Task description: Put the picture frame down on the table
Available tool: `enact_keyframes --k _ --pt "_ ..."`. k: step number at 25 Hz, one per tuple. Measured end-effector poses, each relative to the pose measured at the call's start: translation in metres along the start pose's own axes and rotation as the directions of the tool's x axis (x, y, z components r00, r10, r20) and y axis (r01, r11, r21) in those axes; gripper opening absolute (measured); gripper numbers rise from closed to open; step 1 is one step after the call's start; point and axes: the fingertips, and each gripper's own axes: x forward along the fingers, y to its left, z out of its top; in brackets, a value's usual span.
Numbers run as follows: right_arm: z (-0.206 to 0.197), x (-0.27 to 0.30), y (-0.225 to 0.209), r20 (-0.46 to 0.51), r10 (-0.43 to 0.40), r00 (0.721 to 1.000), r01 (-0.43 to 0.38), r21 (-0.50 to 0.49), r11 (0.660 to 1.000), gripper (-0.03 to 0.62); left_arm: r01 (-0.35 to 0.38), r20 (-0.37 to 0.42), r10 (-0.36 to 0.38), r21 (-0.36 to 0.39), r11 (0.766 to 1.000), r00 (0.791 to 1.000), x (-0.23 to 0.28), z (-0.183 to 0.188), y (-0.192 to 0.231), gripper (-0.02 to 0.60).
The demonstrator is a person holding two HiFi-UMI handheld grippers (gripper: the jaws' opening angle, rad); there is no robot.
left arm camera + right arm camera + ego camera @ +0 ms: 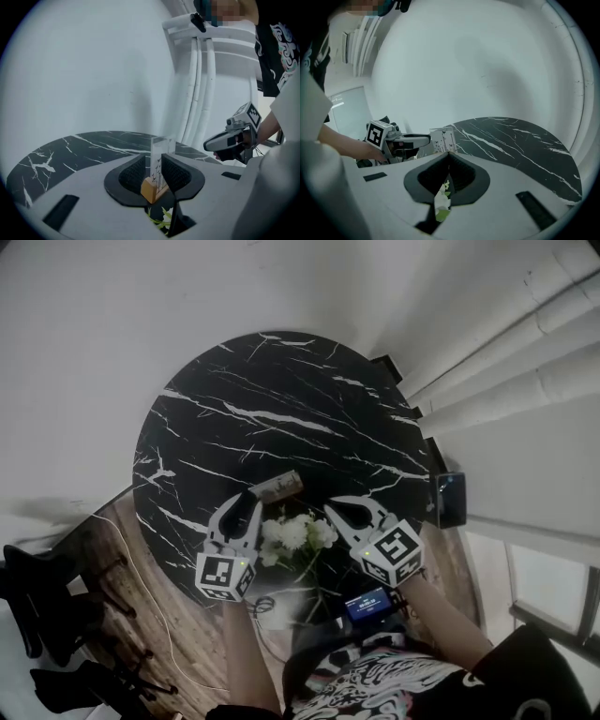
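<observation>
The picture frame (pixel 281 486), a clear panel on a small wooden base, sits between the jaws of my left gripper (pixel 251 495) above the near part of the round black marble table (pixel 281 399). In the left gripper view the panel (pixel 162 146) stands upright with the pads closed on it, and the wooden base (pixel 150 188) is below. My left gripper (pixel 159 158) is shut on it. My right gripper (pixel 334 509) hovers to the right, shut, nothing seen in its jaws. The right gripper view shows its tips (pixel 449 155) touching and the frame (pixel 442 139) ahead.
White flowers (pixel 295 532) stand between and below the two grippers at the table's near edge. A dark phone-like device (pixel 450 498) sits by the table's right rim. White pipes (pixel 506 362) run along the wall at right. A black stand (pixel 37 601) is on the wooden floor at left.
</observation>
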Motion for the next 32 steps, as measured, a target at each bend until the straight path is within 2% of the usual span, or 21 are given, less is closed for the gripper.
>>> enact_keyframes --k 2,8,13,17,22,28,32 --pt "0.005 -0.003 0.003 0.010 -0.004 1.000 0.005 -0.015 1.000 0.018 -0.025 0.041 0.025 0.002 1.000 0.999 -0.008 0.010 0.000 0.069" --pt "0.010 -0.017 0.012 0.026 -0.026 0.999 0.027 -0.043 0.999 0.018 -0.054 0.068 0.052 0.021 0.998 0.996 -0.033 0.028 -0.010 0.016" --pt "0.019 -0.028 0.024 0.058 -0.048 0.997 0.050 -0.050 0.997 0.018 -0.051 0.071 0.051 -0.006 0.999 0.996 -0.052 0.041 -0.023 0.014" --pt "0.022 -0.038 0.037 0.069 -0.054 0.996 0.059 -0.063 0.996 0.018 -0.016 0.123 0.028 -0.096 0.995 0.992 -0.070 0.054 -0.037 0.014" --pt "0.035 -0.049 0.048 0.108 -0.073 0.991 0.081 -0.063 0.995 0.018 -0.066 0.149 0.069 -0.024 0.998 0.986 -0.087 0.068 -0.046 0.013" --pt "0.046 -0.063 0.060 0.124 -0.091 0.988 0.103 -0.090 0.991 0.018 -0.050 0.163 0.055 -0.032 0.998 0.985 -0.107 0.084 -0.062 0.012" --pt "0.049 -0.070 0.068 0.142 -0.099 0.985 0.111 -0.083 0.990 0.017 -0.069 0.174 0.071 -0.016 0.997 0.982 -0.120 0.090 -0.068 0.013"
